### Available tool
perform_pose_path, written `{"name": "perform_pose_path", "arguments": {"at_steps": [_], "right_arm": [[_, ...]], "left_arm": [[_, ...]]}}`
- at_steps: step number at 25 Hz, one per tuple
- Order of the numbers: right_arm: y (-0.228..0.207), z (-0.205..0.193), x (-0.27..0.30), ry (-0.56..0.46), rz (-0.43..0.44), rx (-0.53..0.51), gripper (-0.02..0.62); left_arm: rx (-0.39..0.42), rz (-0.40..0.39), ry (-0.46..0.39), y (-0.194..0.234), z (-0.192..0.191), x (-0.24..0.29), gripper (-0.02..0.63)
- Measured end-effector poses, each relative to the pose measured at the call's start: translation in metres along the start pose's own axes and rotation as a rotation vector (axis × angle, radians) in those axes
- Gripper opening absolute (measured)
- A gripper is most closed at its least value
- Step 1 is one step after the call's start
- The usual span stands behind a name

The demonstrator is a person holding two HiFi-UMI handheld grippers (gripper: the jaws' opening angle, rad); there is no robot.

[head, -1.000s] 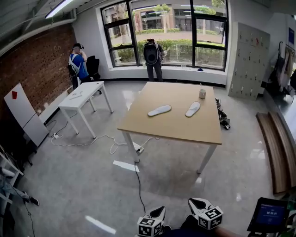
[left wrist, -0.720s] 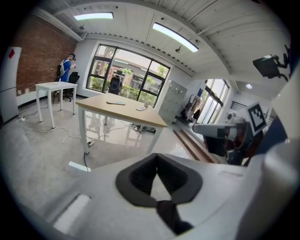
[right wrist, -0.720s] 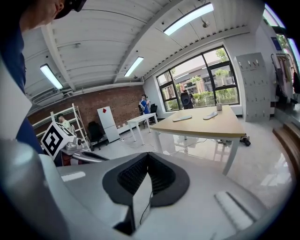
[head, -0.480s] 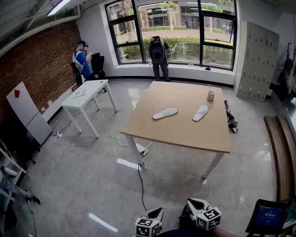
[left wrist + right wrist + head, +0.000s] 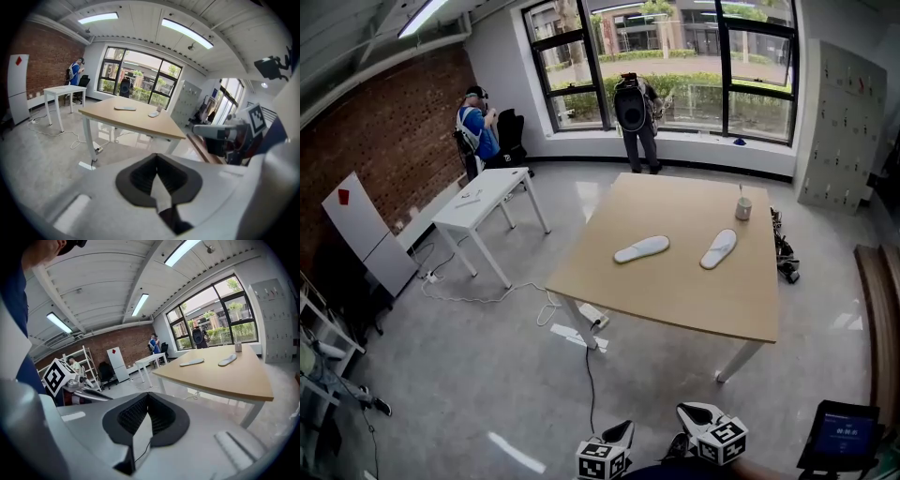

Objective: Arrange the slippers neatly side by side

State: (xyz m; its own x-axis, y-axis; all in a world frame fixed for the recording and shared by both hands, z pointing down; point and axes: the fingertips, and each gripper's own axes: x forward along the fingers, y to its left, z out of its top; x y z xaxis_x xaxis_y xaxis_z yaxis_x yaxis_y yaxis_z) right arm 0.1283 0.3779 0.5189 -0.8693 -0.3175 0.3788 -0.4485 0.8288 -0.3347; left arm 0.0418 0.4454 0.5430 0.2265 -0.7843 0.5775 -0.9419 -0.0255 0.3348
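Two pale slippers lie apart on the wooden table (image 5: pixel 675 300), far ahead of me. The left slipper (image 5: pixel 642 248) lies angled and the right slipper (image 5: pixel 719 248) points away at a different angle. In the left gripper view, both the left slipper (image 5: pixel 124 108) and the right slipper (image 5: pixel 153 114) look small. The right gripper view shows the left slipper (image 5: pixel 192 362) and the right slipper (image 5: pixel 228 360) too. My left gripper (image 5: pixel 621 433) and right gripper (image 5: pixel 696 412) hang low at the frame's bottom, far from the table. Both are shut and hold nothing.
A cup (image 5: pixel 743 208) stands at the table's far right. A white desk (image 5: pixel 483 199) is to the left, and a cable (image 5: pixel 583 370) runs across the floor. Two people stand by the windows (image 5: pixel 635 108). A bench (image 5: pixel 883 300) and a tablet (image 5: pixel 836 436) are at the right.
The head view has swung, so the table and slippers sit further right and lower in frame, slightly nearer. Both grippers stay shut at the bottom edge.
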Motion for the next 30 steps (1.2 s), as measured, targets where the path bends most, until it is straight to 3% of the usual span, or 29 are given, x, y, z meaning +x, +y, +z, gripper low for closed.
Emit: {"name": "perform_pose_path", "arguments": {"at_steps": [12,17,24,30], "right_arm": [[-0.104,0.05,0.009,-0.037,0.002,-0.01,0.011],[-0.126,0.057,0.008,-0.05,-0.017,0.004,0.011],[-0.134,0.064,0.015,-0.033,-0.032,-0.075,0.011],[-0.158,0.068,0.028,-0.012,-0.071,-0.065,0.011]], "left_arm": [[0.031,0.019,-0.051,-0.017,0.065,0.09,0.005],[0.033,0.044,-0.074,-0.02,0.089,0.1,0.005],[0.033,0.022,-0.053,-0.022,0.097,0.116,0.006],[0.042,-0.021,-0.036,-0.009,0.098,0.149,0.005]]}}
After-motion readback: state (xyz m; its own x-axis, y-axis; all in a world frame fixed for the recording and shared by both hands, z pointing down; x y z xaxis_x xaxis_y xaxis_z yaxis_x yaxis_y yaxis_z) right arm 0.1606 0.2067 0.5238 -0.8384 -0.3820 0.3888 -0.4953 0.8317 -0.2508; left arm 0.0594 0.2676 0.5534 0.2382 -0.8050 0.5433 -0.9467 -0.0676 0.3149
